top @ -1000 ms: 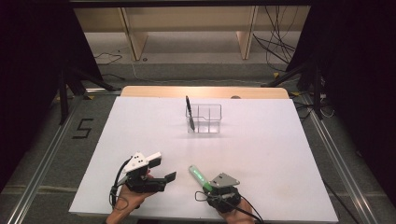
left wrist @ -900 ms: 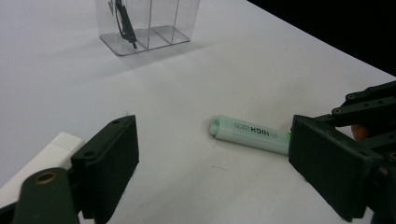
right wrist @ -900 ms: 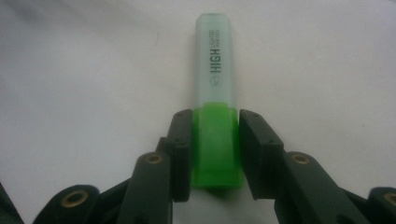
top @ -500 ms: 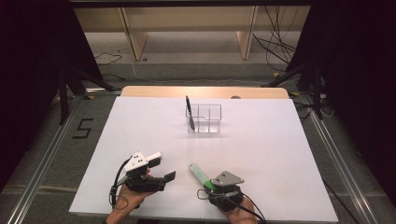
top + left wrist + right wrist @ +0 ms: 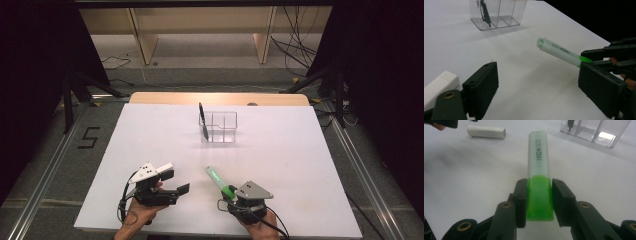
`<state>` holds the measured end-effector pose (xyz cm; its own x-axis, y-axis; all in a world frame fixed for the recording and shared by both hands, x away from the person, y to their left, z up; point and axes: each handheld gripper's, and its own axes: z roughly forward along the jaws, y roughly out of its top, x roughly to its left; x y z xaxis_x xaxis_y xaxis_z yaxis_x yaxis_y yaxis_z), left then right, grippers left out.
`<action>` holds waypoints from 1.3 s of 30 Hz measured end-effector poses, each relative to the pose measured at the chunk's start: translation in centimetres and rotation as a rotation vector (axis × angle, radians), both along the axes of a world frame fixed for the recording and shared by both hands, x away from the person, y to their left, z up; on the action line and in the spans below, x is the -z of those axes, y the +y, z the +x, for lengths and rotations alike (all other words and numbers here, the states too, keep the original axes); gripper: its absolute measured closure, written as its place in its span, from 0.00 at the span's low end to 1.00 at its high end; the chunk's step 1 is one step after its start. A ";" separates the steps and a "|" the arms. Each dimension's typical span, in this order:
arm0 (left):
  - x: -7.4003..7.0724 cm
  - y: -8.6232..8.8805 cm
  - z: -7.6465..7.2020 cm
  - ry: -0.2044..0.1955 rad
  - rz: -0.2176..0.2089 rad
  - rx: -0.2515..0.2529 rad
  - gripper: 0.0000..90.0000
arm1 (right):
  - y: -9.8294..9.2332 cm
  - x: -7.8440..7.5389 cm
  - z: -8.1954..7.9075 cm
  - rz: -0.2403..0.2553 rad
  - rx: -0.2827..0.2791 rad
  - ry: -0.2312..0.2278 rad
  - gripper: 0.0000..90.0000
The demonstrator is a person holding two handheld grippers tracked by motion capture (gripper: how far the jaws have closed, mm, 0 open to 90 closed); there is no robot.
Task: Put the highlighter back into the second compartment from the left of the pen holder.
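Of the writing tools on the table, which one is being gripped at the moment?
The green highlighter, clamped by the right gripper. The black pen stands untouched in the clear organizer.

In the left gripper view, the clear plastic compartmented organiser [image 5: 496, 13] is cut off by the top edge, hiding the upper end of the black pen [image 5: 485, 12] standing inside it. A white rectangular block [image 5: 439, 83] runs off the left edge. In the right gripper view, the green highlighter's [image 5: 539, 177] small print is too blurred to read.
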<state>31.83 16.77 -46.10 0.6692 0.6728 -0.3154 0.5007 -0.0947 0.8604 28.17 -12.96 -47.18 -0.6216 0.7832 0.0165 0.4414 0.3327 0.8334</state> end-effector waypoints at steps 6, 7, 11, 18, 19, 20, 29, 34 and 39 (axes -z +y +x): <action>-0.1 -0.7 -0.2 0.025 -0.028 0.024 0.18 | -0.2 -0.3 -0.2 0.020 0.002 -0.036 0.75; -0.1 -0.8 -0.2 0.029 -0.033 0.026 0.18 | -0.1 -0.3 -0.3 0.023 0.003 -0.036 0.75; 0.0 -1.1 -0.3 0.052 -0.058 0.035 0.18 | -0.1 -0.5 -0.4 0.020 -0.003 -0.055 0.75; -0.1 -1.6 -0.3 0.083 -0.087 0.031 0.18 | 0.0 -0.8 -0.8 0.042 -0.007 -0.093 0.75; -0.1 -1.8 -0.4 0.085 -0.086 0.033 0.18 | 0.0 -0.8 -0.8 0.044 -0.010 -0.095 0.75; -0.1 -1.9 -0.4 0.085 -0.091 0.033 0.18 | 0.0 -0.8 -0.9 0.045 -0.011 -0.095 0.75; -0.3 -2.5 -0.5 0.088 -0.096 0.045 0.18 | 0.3 -1.0 -1.2 0.032 -0.038 -0.116 0.75; -0.5 -2.1 -0.3 0.083 -0.094 0.036 0.18 | 0.5 -1.5 -1.7 -0.006 -0.078 -0.152 0.75; -1.0 -1.5 0.0 0.072 -0.097 0.030 0.18 | 0.7 -1.8 -2.4 -0.095 -0.131 -0.234 0.75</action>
